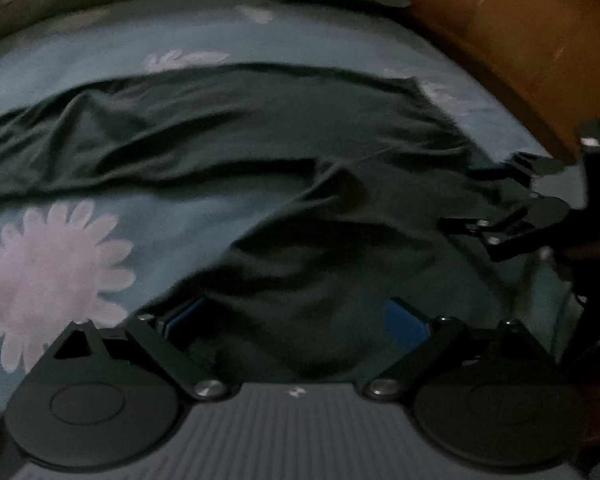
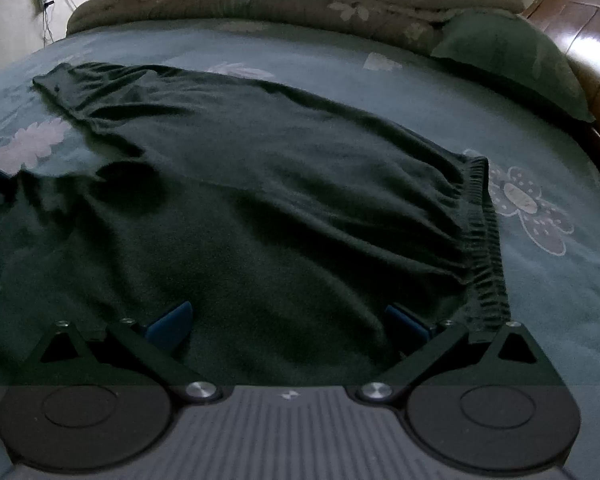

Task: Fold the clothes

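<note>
Dark green trousers [image 2: 260, 184] lie spread on a bed covered by a teal bedspread [image 2: 540, 300] printed with pale flowers; one large pale flower [image 1: 56, 276] sits to the left in the left wrist view. The elastic waistband [image 2: 484, 232] is gathered and ribbed, lying at the right end of the garment in the right wrist view, with the far leg running away to the upper left. Right gripper [image 2: 288, 320]: blue-padded fingers [image 2: 172, 322] spread wide apart, resting low over the near cloth just beside the waistband, nothing pinched between them. Left gripper [image 1: 296, 320]: fingers likewise apart, blue pads [image 1: 404, 326] on either side of a rise of dark fabric; the cloth lies between them but they are not closed on it. The left wrist view is motion-blurred, so fine cloth detail there is hard to read. In that view the right gripper shows at the right edge, over the edge of the trousers. A green pillow [image 2: 516, 60] lies at the far right of the bed against a brown wooden headboard [image 2: 584, 28]. A folded beige quilt [image 2: 292, 0] runs along the bed's far edge.
</note>
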`<state>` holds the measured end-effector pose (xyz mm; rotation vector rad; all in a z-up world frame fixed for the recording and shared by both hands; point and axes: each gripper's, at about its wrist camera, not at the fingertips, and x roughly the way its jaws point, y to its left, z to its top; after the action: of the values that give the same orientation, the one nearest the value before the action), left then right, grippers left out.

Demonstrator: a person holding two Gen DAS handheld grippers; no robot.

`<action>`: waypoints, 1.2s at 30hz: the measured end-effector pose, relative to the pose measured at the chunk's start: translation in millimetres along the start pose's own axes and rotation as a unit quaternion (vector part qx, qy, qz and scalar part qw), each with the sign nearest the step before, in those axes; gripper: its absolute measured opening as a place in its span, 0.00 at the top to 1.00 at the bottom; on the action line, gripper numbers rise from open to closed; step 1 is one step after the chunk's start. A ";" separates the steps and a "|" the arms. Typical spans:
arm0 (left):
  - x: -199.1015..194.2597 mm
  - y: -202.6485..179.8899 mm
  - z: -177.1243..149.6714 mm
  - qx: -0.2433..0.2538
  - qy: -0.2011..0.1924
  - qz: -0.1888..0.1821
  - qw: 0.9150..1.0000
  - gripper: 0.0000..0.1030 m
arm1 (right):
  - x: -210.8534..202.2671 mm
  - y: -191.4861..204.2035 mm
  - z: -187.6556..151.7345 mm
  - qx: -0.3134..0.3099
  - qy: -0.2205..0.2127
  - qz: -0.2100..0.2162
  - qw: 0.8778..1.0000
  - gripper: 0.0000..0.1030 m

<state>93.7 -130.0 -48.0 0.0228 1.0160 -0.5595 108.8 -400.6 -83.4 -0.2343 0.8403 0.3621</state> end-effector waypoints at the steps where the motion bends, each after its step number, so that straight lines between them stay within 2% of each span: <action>1: 0.1 -3.9 3.4 0.005 0.002 -0.006 1.000 0.08 | -1.7 -1.4 3.8 0.002 -0.003 0.001 1.000 0.00; 6: 20.8 -21.8 16.3 0.021 0.039 -0.020 0.999 0.08 | 0.4 -4.8 32.2 0.019 -0.016 0.039 0.999 0.00; 10: 37.7 -27.7 7.7 0.014 0.075 -0.008 0.997 0.08 | 17.8 -0.7 38.5 0.007 0.004 0.055 0.998 0.00; 12: 32.9 -27.9 0.1 0.008 0.073 -0.007 0.997 0.08 | 28.1 -1.5 33.6 -0.004 0.023 0.054 0.998 0.00; 14: 25.4 -26.9 -4.8 -0.005 0.085 -0.008 0.996 0.08 | 29.2 -3.2 30.5 -0.017 0.021 0.058 0.998 0.00; 17: 12.0 -24.1 -2.9 -0.017 0.103 0.015 0.994 0.08 | 31.0 -6.3 26.2 -0.034 0.018 0.064 0.997 0.00; 20: -0.2 -18.6 6.2 -0.006 0.102 0.055 0.993 0.08 | 32.1 -10.9 25.8 -0.025 0.013 0.070 0.997 0.00; 23: -4.1 -9.2 15.6 -0.019 0.095 0.060 0.993 0.08 | 32.3 -9.7 22.2 -0.025 0.003 0.065 0.998 0.00; 28: 3.0 -8.1 29.5 -0.010 0.092 0.056 0.994 0.08 | 33.7 -7.1 22.3 -0.016 -0.003 0.058 0.998 0.00; 36: 14.9 -22.8 55.6 0.041 0.067 0.016 0.997 0.08 | 33.2 -4.5 29.8 -0.003 0.023 0.042 0.999 0.00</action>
<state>133.6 -171.1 -24.7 0.1512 1.1201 -0.5763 151.3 -387.3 -89.1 -0.2129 0.8958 0.4391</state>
